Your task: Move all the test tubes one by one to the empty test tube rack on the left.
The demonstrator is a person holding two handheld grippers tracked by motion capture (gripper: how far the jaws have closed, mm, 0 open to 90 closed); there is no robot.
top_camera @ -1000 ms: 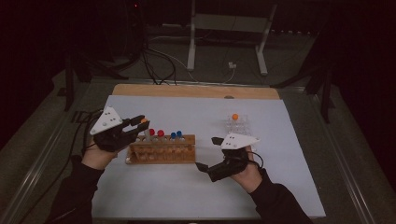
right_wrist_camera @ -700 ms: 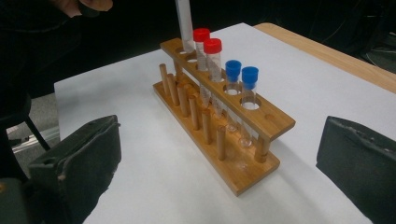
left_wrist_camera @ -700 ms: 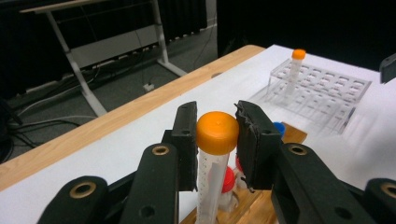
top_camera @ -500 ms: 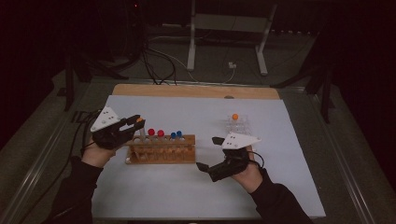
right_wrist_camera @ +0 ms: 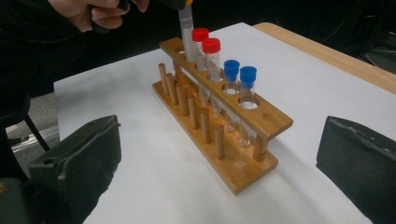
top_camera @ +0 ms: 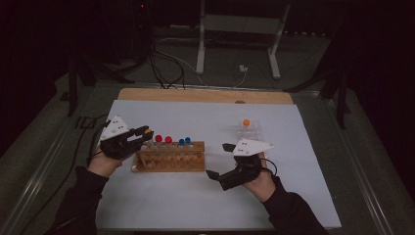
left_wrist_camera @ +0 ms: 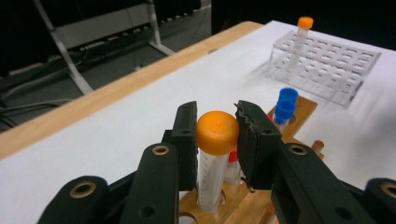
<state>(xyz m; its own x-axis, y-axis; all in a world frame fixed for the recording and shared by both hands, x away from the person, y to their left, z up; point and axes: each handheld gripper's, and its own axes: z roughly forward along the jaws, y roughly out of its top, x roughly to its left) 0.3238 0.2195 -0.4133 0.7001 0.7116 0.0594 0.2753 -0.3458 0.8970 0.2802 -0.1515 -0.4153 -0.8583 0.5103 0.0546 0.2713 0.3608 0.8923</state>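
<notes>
The left gripper is clamping the orange cap of a clear plastic tube, keeping it upright in an end hole of the wooden rack, while the right gripper is waiting wide open and empty beside it.

orange-capped tube: lower end dips behind the wooden rack, can't see the bottom
tube cap, right gripper view: chopped off by the top edge
hand: mostly out of frame
clear rack: too tiny in the high view to count holes
</notes>
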